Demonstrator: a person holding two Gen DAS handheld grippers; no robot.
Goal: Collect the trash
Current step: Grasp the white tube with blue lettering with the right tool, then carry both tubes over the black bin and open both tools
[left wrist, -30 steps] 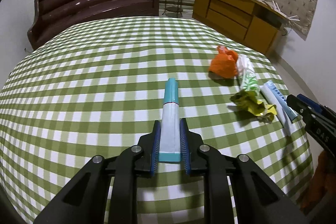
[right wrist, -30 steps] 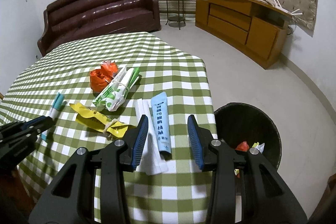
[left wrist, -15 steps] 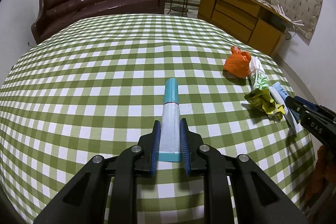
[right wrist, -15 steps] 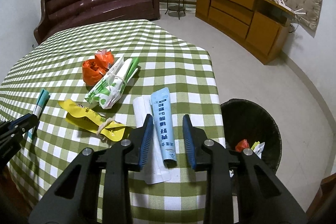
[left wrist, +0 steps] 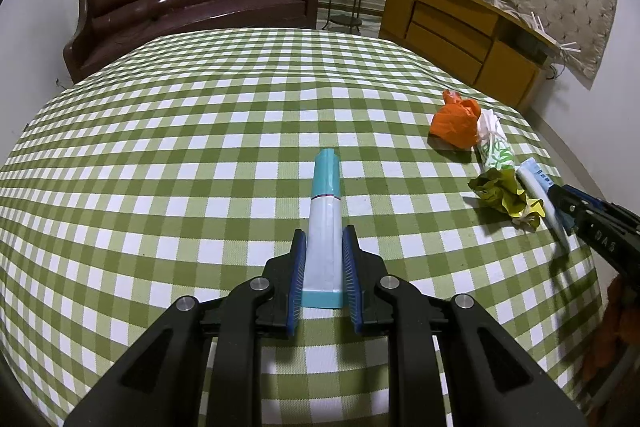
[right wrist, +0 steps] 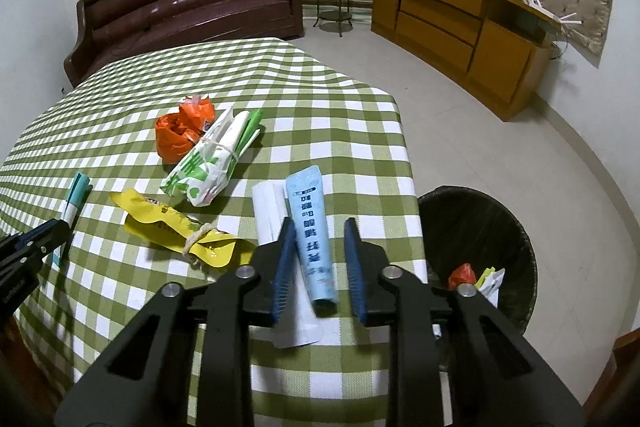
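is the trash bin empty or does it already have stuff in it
Not empty: the black trash bin beside the table already holds an orange scrap and pale wrappers.

Left claw [left wrist: 324, 269] clamped, right claw [right wrist: 318, 261] parted.

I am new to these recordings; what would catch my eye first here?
The left gripper is shut on a teal-capped tube on the green checked tablecloth. The right gripper straddles a pale blue tube, jaws open, near the black bin beside the table.

Black left gripper [left wrist: 324, 267], blue ribbed pads [left wrist: 297, 287], silver screws
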